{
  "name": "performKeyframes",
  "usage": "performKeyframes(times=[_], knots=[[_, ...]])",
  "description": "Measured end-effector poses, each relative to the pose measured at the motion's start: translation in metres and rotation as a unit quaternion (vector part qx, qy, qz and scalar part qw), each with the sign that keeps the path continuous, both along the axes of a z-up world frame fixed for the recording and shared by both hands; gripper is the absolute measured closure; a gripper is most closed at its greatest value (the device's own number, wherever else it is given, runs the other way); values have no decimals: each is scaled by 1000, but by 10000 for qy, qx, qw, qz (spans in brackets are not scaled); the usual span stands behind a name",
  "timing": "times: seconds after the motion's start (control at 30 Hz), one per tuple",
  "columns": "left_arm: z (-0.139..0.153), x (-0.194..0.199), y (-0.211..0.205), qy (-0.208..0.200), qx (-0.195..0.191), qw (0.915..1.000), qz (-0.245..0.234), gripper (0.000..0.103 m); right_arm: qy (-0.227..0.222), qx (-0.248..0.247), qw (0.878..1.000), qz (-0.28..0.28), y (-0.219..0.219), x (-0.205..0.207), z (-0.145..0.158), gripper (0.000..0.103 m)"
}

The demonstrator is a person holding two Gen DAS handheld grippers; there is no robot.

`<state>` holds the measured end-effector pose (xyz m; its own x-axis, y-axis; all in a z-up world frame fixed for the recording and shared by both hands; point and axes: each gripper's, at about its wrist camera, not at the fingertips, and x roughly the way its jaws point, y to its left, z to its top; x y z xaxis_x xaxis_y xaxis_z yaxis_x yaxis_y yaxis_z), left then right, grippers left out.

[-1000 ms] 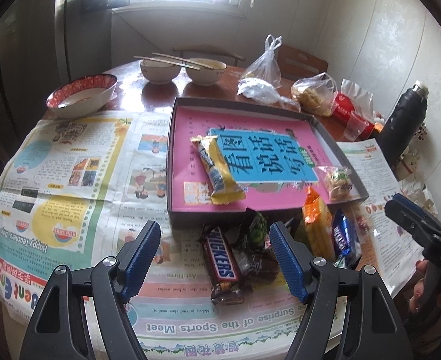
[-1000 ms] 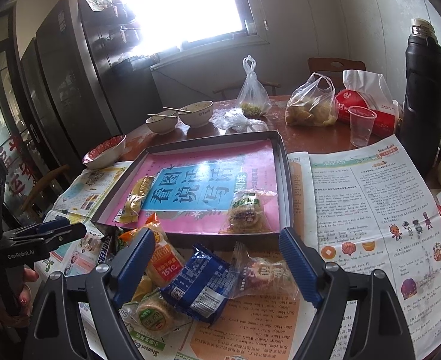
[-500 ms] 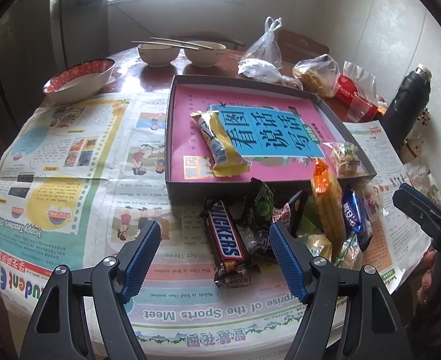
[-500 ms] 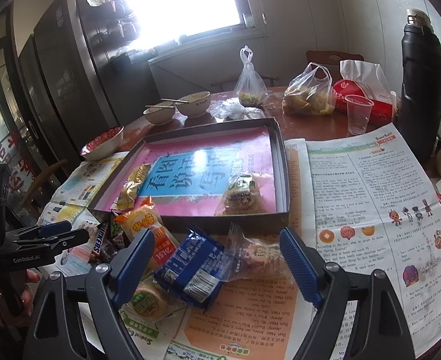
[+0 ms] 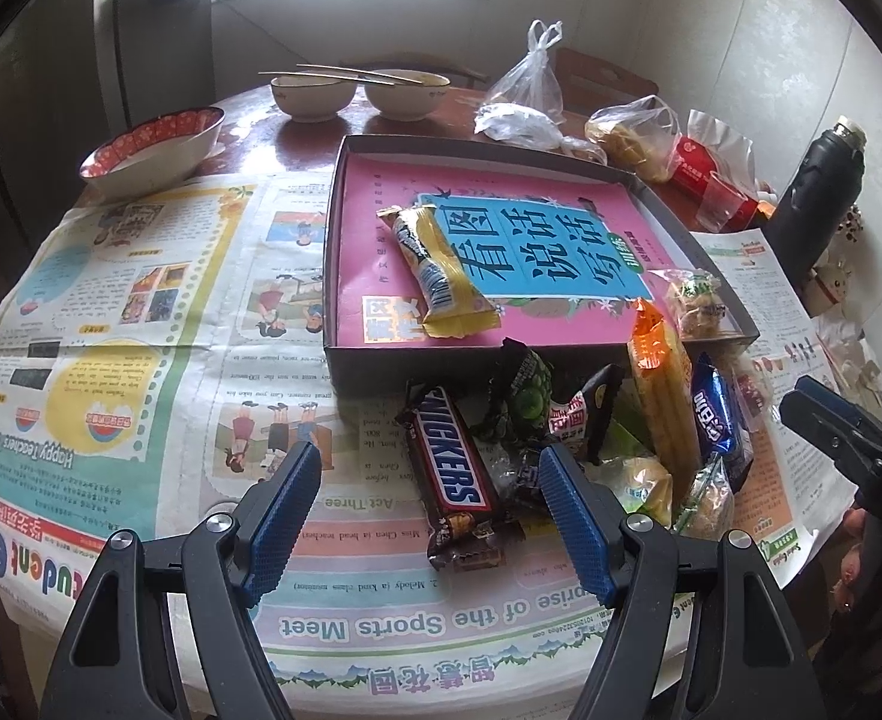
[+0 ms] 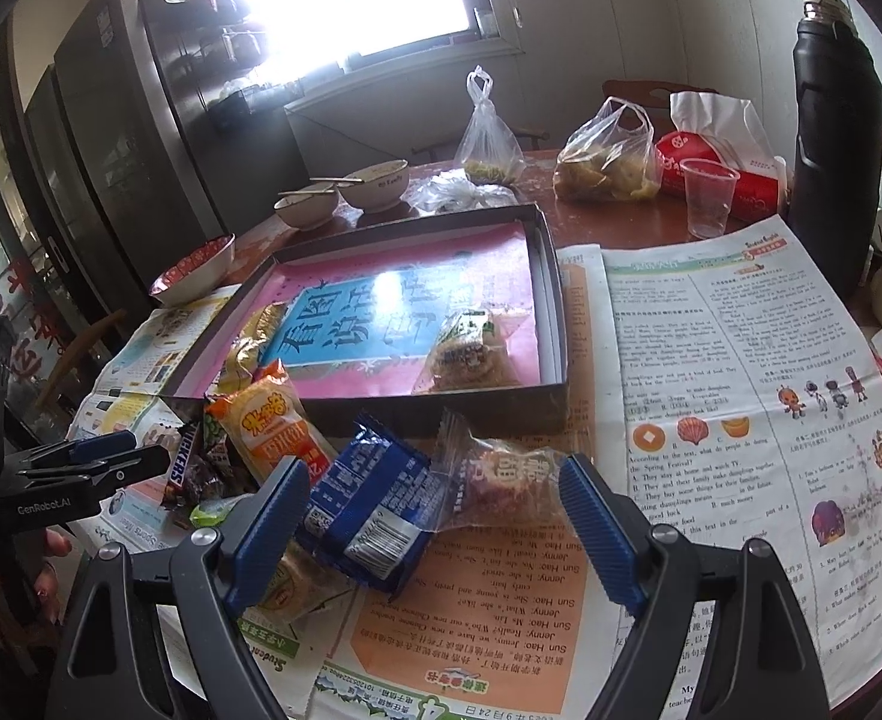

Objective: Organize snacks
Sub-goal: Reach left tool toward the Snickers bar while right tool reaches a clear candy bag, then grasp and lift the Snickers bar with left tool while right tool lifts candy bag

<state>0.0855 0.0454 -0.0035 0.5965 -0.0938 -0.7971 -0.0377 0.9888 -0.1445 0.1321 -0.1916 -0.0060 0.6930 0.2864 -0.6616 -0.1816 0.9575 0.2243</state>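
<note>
Surface: a round surface (image 5: 315, 126) spread with newspaper (image 5: 141, 324); its headlines read "Surprise of the Sports Meet" and "Happy Teachers' Day".
Tray: a shallow dark box (image 5: 330, 276) lined with a pink sheet bearing large Chinese characters; 2 snacks lie inside, a yellow bar (image 5: 441, 276) and a clear-wrapped cake (image 6: 471, 354).
Snack pile: loose packets just in front of the box's near wall, overlapping one another.
Snickers bar (image 5: 450, 468): brand printed in full; likely light, firm and slick-wrapped, best pinched across its narrow middle.
Blue packet (image 6: 369, 510): crinkly foil, probably brittle inside; take it by the flat sides, gently.
Left gripper (image 5: 429, 516): released, jaws wide, straddling the Snickers bar, holding nothing.
Right gripper (image 6: 435, 528): released, above the blue packet, empty.
</note>
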Motion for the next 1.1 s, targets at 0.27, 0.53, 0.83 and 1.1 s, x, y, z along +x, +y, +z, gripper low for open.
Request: performKeyframes(times=[0.27, 0.53, 0.83, 1.1], knots=[[-8, 7, 6, 85, -32, 9999, 126, 27, 189, -35, 9996, -220, -10, 9, -12, 18], [-15, 16, 9, 137, -47, 9997, 219, 27, 381, -201, 9983, -394, -13, 21, -29, 18], [-24, 24, 14, 232, -2, 9992, 335, 27, 258, -356, 9976, -534, -20, 23, -33, 18], [-26, 24, 20, 272, -71, 9990, 356, 27, 307, -696, 9957, -532, -20, 25, -38, 25]])
